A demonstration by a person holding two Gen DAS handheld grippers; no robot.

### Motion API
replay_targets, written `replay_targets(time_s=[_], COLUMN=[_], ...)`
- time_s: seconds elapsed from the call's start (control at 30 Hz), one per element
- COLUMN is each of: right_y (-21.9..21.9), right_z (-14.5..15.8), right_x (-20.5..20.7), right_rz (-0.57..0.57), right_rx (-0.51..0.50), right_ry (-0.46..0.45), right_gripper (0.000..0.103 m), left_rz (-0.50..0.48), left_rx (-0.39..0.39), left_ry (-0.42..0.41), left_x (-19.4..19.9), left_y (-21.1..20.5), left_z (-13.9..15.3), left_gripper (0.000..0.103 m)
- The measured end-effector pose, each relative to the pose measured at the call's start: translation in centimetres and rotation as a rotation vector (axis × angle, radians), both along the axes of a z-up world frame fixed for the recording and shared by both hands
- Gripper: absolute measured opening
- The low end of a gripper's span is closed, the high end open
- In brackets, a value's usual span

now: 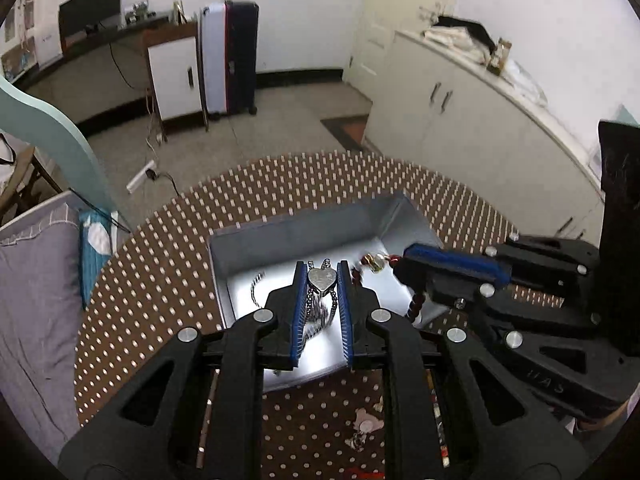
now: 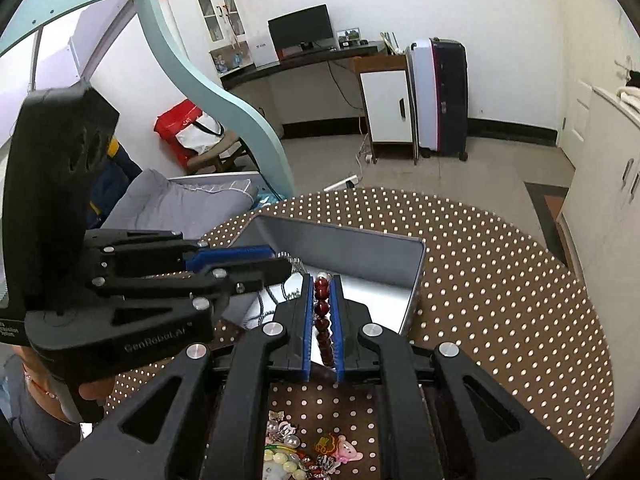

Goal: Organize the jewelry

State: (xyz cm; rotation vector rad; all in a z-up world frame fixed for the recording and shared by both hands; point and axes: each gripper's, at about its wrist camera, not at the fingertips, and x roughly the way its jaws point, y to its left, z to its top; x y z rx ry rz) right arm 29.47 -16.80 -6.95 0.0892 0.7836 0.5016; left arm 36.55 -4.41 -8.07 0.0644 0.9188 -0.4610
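A silver heart pendant (image 1: 321, 278) on its chain (image 1: 316, 312) is clamped between the narrowed fingers of the left gripper (image 1: 321, 270), which is held over the bright floor of an open metal box (image 1: 280, 236). A string of dark red beads (image 2: 322, 316) is pinched between the nearly closed fingers of the right gripper (image 2: 321, 280), held over the same box (image 2: 360, 248), beside the left gripper (image 2: 276, 266). In the left view the beads (image 1: 416, 306) are seen hanging from the right gripper (image 1: 404, 262) over the box's right wall. The box is set on a brown dotted tablecloth (image 1: 160, 280). More trinkets (image 2: 296, 452) are piled on the cloth (image 2: 500, 300) below the right gripper.
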Motion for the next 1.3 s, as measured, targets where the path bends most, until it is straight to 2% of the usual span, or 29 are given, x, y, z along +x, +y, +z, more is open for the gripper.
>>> replay_targets(time_s=[0.13, 0.17, 0.2, 0.23, 0.27, 0.43, 0.6, 0.87, 1.03, 1.13, 1.3], right_y=[-0.6, -0.8, -1.0, -1.1, -1.4, -2.3, -2.7, -3.8, -4.6, -5.3, -6.2], right_z=[0.2, 0.5, 0.8, 1.1, 1.5, 3.4, 3.5, 0.6, -1.3, -2.0, -2.8], right_x=[-0.5, -0.6, -0.7, -0.9, -1.4, -4.9, -8.6, -13.0, -14.9, -15.3, -16.1], right_rz=[-0.012, -0.015, -0.018, -0.022, -0.027, -0.033, -0.036, -0.086, -0.106, -0.116, -0.127], right_rx=[0.006, 0.009, 0.015, 0.019, 0.021, 0.024, 0.003, -0.04, -0.038, -0.017, -0.001], right_ry=[0.001, -0.004, -0.009, -0.015, -0.029, -0.094, -0.122, -0.104, -0.075, -0.056, -0.043], right_gripper=[0.01, 0.012, 0.014, 0.017, 0.017, 0.017, 0.019, 0.024, 0.027, 0.027, 0.028], left_rz=[-0.001, 0.001, 0.004, 0.014, 0.025, 0.046, 0.044, -0.03, -0.067, -0.089, -0.111], left_rx=[-0.007, -0.006, -0.008, -0.015, -0.02, 0.007, -0.01, -0.009, 0.016, 0.06, 0.087], left_ry=[0.011, 0.006, -0.002, -0.02, -0.041, -0.118, -0.178, -0.178, -0.166, -0.166, -0.147], left_x=[-0.4, -0.6, -0.8, -1.3, -1.6, -4.4, -8.2, -13.8, -15.3, -15.9, -16.3], left_y=[0.4, 0.4, 0.6, 0.9, 1.2, 1.7, 1.8, -0.1, -2.0, -3.4, -4.2], left_z=[-0.4, -0.2, 0.0, 0.4, 0.7, 2.5, 3.2, 0.2, -1.5, -2.7, -3.9], left_gripper=[0.017, 0.026, 0.043, 0.054, 0.055, 0.055, 0.055, 0.055, 0.055, 0.055, 0.053])
